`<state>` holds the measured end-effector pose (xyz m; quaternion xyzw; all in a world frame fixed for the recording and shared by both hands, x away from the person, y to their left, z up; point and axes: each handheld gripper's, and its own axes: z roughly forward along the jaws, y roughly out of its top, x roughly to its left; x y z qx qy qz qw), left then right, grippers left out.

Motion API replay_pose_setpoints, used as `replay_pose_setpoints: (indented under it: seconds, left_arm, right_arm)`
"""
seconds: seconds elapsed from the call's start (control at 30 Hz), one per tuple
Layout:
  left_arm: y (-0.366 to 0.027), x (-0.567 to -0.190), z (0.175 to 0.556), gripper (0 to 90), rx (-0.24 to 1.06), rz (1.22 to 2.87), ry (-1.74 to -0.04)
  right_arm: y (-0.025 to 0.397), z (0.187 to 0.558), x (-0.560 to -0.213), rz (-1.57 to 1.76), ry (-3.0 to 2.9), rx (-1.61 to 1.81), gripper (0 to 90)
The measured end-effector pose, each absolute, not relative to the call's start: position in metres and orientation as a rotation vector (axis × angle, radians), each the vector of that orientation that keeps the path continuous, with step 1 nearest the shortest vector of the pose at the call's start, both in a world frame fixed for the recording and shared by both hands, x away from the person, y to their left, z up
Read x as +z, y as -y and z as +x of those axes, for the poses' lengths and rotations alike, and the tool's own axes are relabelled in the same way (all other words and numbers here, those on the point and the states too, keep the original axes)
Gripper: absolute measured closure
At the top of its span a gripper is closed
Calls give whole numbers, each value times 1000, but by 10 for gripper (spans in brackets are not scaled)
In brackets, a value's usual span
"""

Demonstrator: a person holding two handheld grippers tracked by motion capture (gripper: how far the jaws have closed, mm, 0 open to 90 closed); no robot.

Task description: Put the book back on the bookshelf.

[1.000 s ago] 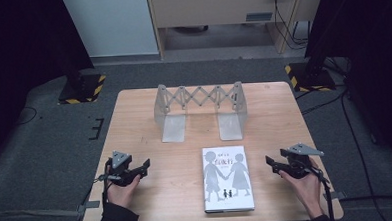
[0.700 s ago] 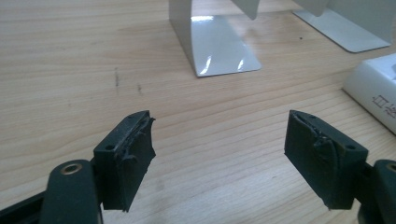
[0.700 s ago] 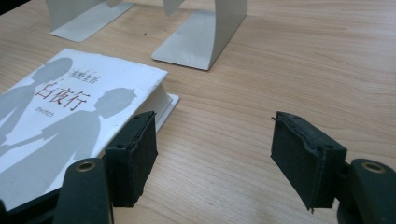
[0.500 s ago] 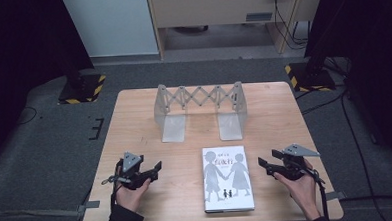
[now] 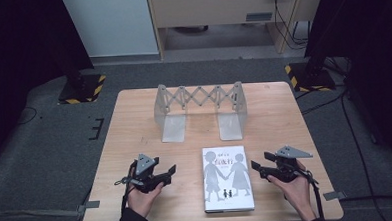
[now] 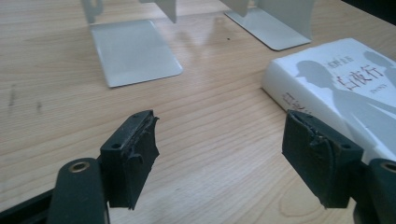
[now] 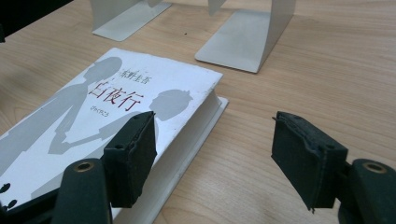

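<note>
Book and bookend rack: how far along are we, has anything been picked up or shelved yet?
Nothing looks done yet. The book lies flat on the table, cover up, in front of the expanding bookend rack, which stands with nothing in it. In hand: the left gripper and right gripper flank the book, jaws open and holding nothing. Probably left: gripping the book, standing it up and setting it in the rack.

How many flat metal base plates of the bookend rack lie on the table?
2. The left base plate lies behind the left gripper; the right base plate lies just beyond the book's far edge. Both belong to the expandable rack. None seems hidden.
</note>
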<state>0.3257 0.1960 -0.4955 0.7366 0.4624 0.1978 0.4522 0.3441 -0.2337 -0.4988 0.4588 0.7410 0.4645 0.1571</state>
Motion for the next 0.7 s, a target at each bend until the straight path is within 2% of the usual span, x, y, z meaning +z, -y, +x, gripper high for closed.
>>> replay_pose_setpoints:
  seconds: [0.3,0.7]
  left_arm:
    - [-171,-497,321,289,443,1852,-1077]
    - [-142,-501,318,256,387,1924,-1033]
  right_arm:
    - [223,343,-504,1299,-2163,1328,300]
    - [211,340,-511,1283,-2209,1332,297]
